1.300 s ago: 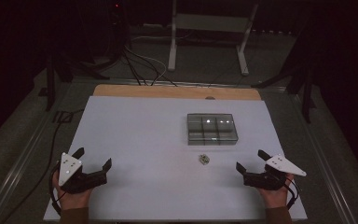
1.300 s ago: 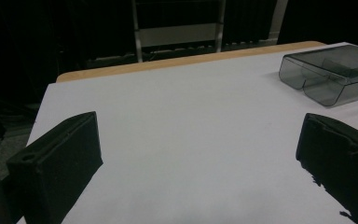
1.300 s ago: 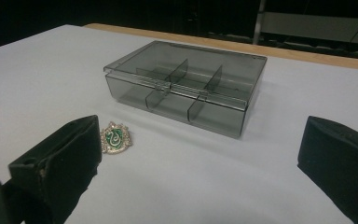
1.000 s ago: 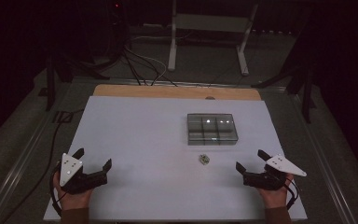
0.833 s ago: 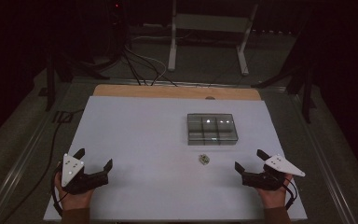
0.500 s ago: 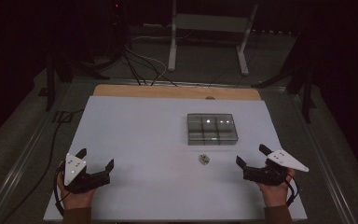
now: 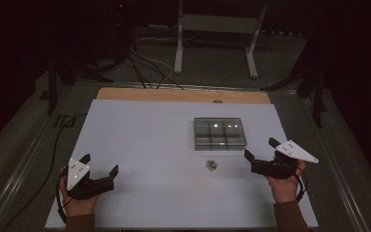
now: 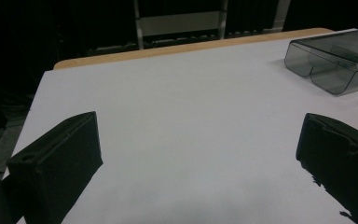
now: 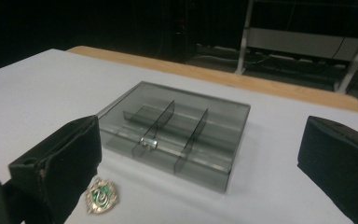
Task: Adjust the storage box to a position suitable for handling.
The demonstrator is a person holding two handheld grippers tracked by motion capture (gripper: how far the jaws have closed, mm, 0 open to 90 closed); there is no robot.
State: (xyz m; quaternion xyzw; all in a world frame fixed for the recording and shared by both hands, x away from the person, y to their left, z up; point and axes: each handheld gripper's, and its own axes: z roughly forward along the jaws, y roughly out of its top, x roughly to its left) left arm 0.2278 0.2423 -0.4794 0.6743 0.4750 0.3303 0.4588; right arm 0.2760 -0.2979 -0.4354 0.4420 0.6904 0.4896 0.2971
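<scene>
Both hands sat low at the near edge of the white bench (image 7: 140,130). The left tool (image 7: 98,170) was spread wide with nothing between its jaws, bare bench in front of it. The right tool (image 7: 261,151) was spread just as wide and held nothing either. Ahead of it stood a closed smoky-clear compartment box (image 9: 175,130), latch facing the right tool. A small green-and-silver crest badge (image 9: 101,195) lay flat just in front of the box, beside the right tool's left-hand jaw in the right gripper view.
</scene>
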